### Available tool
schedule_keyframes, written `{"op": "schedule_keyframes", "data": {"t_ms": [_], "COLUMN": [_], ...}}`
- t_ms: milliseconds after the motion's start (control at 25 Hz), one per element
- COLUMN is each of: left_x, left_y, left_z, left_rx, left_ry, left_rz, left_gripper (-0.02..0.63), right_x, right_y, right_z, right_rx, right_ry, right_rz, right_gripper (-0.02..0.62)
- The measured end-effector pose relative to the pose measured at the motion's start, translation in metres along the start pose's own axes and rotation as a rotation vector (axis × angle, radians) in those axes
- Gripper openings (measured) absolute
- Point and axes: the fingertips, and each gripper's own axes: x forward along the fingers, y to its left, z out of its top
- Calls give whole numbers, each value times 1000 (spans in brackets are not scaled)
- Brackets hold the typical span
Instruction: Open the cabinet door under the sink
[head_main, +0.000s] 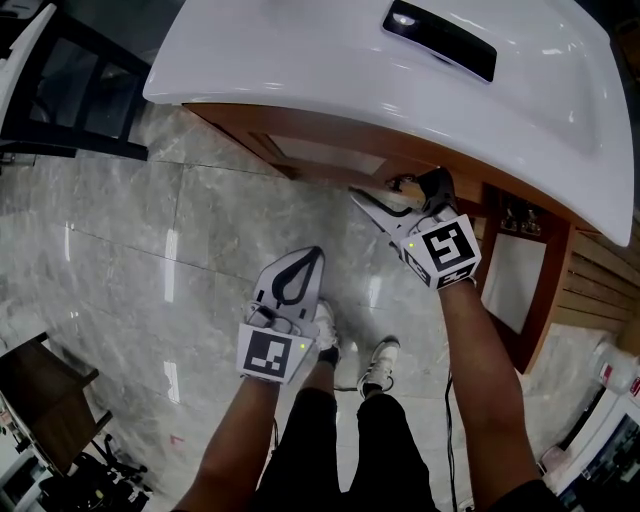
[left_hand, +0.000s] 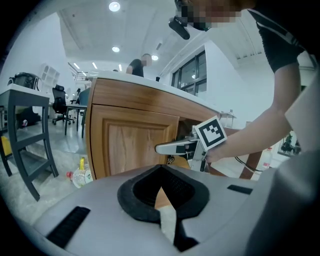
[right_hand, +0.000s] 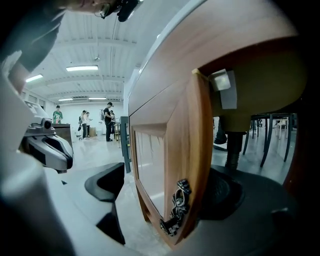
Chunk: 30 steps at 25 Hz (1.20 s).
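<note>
A: Place of the cabinet door (right_hand: 182, 145)?
B: Under the white sink (head_main: 350, 60), edge-on between the jaws of the right tool (head_main: 398, 190). Spread wide: one pad out on the room side, well clear of the panel face, the other tucked behind the free edge, inside the cabinet. No squeeze visible.
A: And the left tool (head_main: 312, 262)?
B: Closed on itself, nothing held, hanging nearer, over the floor (head_main: 150, 250), well apart from the cabinet.
A: Worst likely slip?
B: Pulling with no hold. With pads apart, could slide off the edge and leave the door unmoved.
A: Anything else?
B: Clamping on the ornate metal handle (right_hand: 176, 206) instead of flat wood. Sits low between the jaws; could twist or skid there. Swinging too fast, too: might bounce back or strike the legs (head_main: 330, 420) standing near in front.
A: Safer course?
B: Probably hooking from behind and drawing slowly outward.
</note>
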Motion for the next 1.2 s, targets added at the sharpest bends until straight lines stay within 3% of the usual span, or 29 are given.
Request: {"op": "schedule_keyframes", "data": {"t_ms": [360,800,1200], "left_x": [-15,-42,-73], "left_y": [0,-6,-7], "left_z": [-3,-16,-22], "left_rx": [-4,-6,-29], "left_ry": [1,10,6], "left_rz": [23,70,132], "left_gripper": [18,18,18], "right_x": [-9,-32,-48], "right_y": [14,62,121], "right_z": [-3,-9,-8], "right_rx": [-20,-27,45], "right_ry": [31,42,48], "right_rz": [26,75,113], "right_gripper": [431,431,431]}}
